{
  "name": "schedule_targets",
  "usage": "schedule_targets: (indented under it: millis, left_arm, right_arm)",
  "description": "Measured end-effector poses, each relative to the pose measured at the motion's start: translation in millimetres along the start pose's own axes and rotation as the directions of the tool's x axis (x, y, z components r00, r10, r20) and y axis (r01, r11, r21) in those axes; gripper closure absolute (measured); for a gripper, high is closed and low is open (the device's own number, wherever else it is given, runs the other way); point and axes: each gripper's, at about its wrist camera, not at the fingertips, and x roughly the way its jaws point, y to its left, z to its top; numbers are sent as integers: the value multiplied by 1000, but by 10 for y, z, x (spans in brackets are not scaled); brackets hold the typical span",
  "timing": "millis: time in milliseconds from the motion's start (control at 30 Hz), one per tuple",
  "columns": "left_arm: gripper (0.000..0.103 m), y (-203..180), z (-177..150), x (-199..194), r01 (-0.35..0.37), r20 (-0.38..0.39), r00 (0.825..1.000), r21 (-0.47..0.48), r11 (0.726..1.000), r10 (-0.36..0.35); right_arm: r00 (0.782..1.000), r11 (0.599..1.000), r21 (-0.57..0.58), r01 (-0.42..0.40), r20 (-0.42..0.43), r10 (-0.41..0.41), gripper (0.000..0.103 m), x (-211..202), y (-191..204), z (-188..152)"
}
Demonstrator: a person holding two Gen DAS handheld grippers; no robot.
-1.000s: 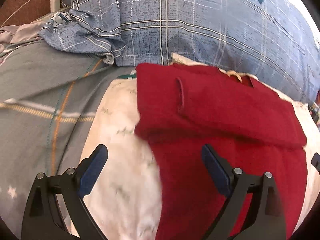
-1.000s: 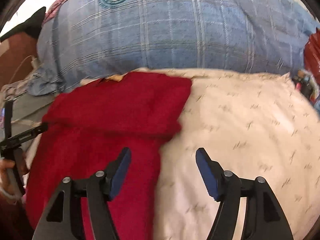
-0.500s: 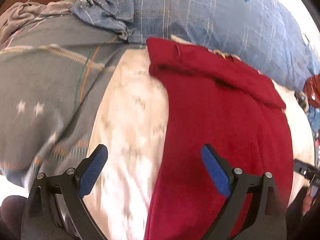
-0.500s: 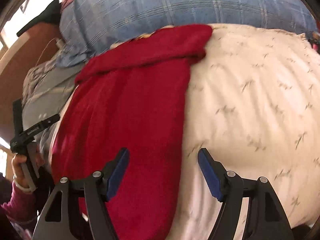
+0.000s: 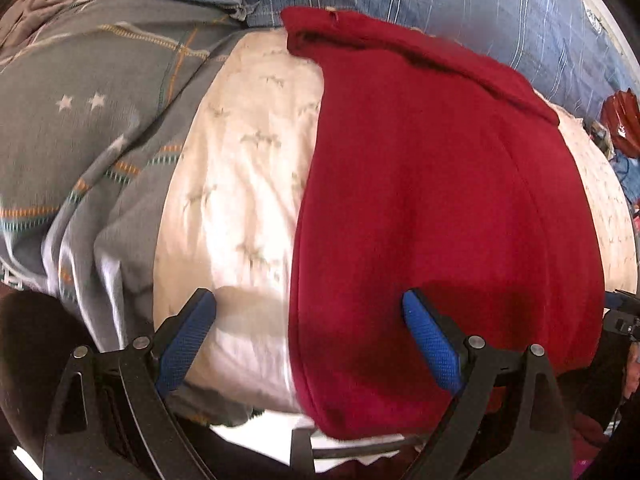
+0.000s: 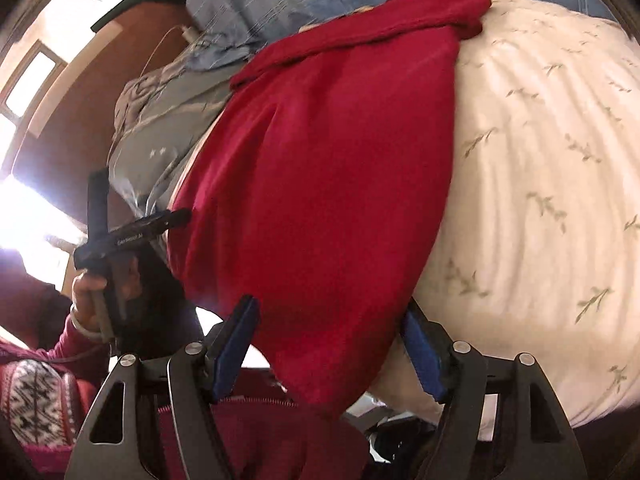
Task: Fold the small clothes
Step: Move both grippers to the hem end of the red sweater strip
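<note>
While both grippers are held at the near edge of the bed, the scene is laid out as follows
Red garment (image 5: 440, 200): spread lengthwise on the cream quilt, its far end doubled back into a thick band beside the blue plaid pillow; its near hem is draped over the bed edge
Left gripper (image 5: 308, 320): fingers set wide apart, nothing gripped; the left blue pad (image 5: 188, 336) is seen over the quilt, the right one over the red cloth near its left border
Right gripper (image 6: 332, 340): fingers spread wide, nothing clamped; the near right corner of the garment is seen between the pads, though contact cannot be told
Cream quilt (image 6: 540, 160): printed with small sprigs, bare to the right of the garment and in a strip on its left
Grey blanket (image 5: 80, 120): lined and starred, bunched to the left of the quilt
Blue plaid pillow (image 5: 460, 0): placed across the far end
Left hand (image 6: 100, 284): seen from the right wrist view, wrapped around the left tool's handle
</note>
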Motion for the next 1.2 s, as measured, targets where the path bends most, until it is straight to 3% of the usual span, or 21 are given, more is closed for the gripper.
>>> schedule_targets:
  millis: [267, 533, 633, 1100, 1200]
  left_arm:
    - [7, 33, -84, -19, -1, -35, 999, -13, 1000, 1]
    - [4, 10, -93, 2, -13, -34, 999, -10, 1000, 12]
    - [0, 9, -107, 3, -15, -36, 999, -14, 1000, 14]
    - [0, 6, -122, 1, -9, -41, 999, -12, 1000, 9]
    - [0, 6, -127, -5, 0, -47, 999, -11, 1000, 0]
  right_arm:
    - [999, 999, -36, -14, 37, 15, 29, 25, 39, -60]
    - [999, 998, -53, -40, 15, 41, 42, 87, 84, -73]
    - [998, 998, -40, -50, 23, 51, 43, 85, 69, -75]
    - [998, 997, -49, -53, 18, 54, 41, 102, 101, -86]
    - [999, 998, -52, -39, 22, 40, 47, 92, 115, -88]
